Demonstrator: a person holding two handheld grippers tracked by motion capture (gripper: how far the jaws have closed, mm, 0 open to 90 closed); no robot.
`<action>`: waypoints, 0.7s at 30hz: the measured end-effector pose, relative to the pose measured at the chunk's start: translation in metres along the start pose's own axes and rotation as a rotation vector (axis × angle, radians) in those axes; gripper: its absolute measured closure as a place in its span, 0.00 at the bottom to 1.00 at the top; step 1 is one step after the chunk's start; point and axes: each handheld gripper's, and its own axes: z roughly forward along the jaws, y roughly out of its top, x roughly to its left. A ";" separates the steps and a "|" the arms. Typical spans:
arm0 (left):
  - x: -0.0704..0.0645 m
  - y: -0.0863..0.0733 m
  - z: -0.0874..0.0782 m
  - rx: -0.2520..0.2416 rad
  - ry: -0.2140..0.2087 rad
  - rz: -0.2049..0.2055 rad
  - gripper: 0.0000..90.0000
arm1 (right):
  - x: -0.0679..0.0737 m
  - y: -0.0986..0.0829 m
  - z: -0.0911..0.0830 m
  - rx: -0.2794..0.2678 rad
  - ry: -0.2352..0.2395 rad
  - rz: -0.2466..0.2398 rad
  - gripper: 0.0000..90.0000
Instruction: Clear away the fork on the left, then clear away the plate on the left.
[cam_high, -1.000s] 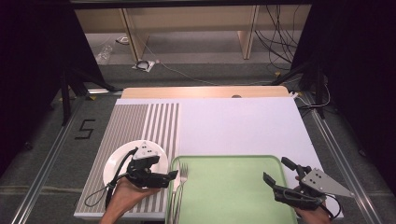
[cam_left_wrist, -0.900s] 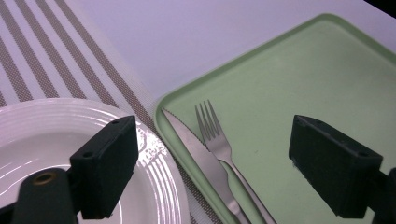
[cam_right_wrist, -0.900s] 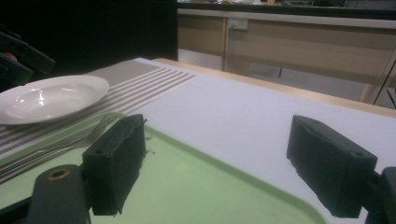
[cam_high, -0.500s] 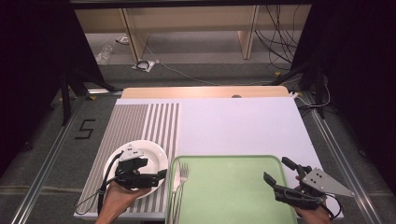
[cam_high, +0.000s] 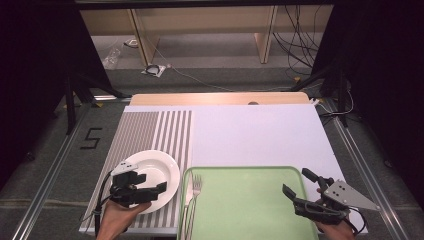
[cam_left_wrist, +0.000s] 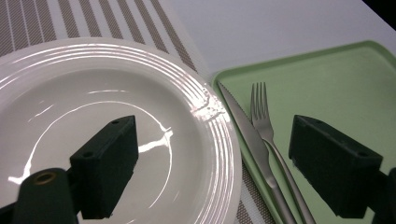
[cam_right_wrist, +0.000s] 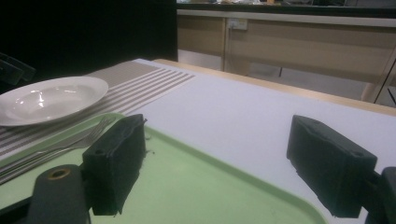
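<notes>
plate (cam_high: 152, 176) first, on the striped mat (cam_high: 150, 131) at the near left, and your left gripper (cam_high: 141, 192) hangs right over its near edge with the jaws spread wide and nothing between them. from the left gripper view one jaw sits above the white bowl of the plate and the other out above the tray, so the plate's right rim (cam_left_wrist: 219, 135) lies between them. looks to me like you're lining up a grab on that rim: drop lower, keep the rim centred, then close.

moving right, knife (cam_left_wrist: 247, 140) and fork (cam_high: 194, 197) lie side by side along the left edge of the green tray (cam_high: 250, 172), knife just beside the plate. mind the outer jaw there, it could nudge the knife as you come down.

far right, your right gripper (cam_high: 300, 192) waits above the tray's near right corner, jaws apart too, empty, with bare green tray beneath. i'd leave it parked until the plate is lifted.
</notes>
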 end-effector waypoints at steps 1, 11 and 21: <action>0.002 -0.001 -0.001 -0.005 0.002 -0.011 0.18 | 0.000 0.000 0.000 0.000 0.000 -0.001 0.23; 0.012 -0.010 -0.010 -0.025 0.048 -0.061 0.18 | 0.001 0.000 0.000 0.006 -0.002 -0.003 0.23; 0.028 -0.018 -0.012 0.021 0.094 -0.207 0.18 | 0.001 0.000 0.000 0.003 0.001 -0.007 0.23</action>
